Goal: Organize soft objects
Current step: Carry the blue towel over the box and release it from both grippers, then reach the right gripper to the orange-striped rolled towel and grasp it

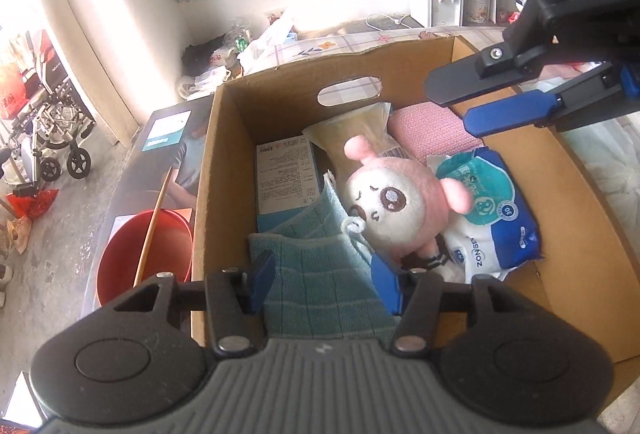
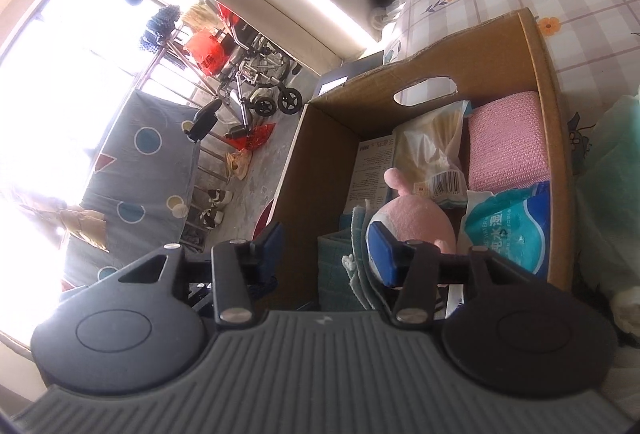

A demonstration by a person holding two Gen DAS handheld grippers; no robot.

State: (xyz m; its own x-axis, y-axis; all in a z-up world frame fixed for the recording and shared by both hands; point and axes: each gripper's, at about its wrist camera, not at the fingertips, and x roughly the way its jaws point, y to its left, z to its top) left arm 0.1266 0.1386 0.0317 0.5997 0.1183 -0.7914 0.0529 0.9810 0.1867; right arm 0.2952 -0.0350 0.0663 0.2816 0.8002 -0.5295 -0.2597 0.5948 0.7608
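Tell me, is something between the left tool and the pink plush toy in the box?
Partly. The folded teal towel lies between the open left tool and the plush toy, leaning against the toy's near side. The toy's face and top are uncovered from above.

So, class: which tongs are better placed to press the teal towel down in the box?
Left, probably: the left tongs hang open directly over the teal towel, while the right tongs hover above the far corner.

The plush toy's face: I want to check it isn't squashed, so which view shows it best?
The left wrist view. There the plush toy lies face up in the cardboard box, eyes and snout plain. The right wrist view shows only its pink back and one ear, partly behind a fingertip.
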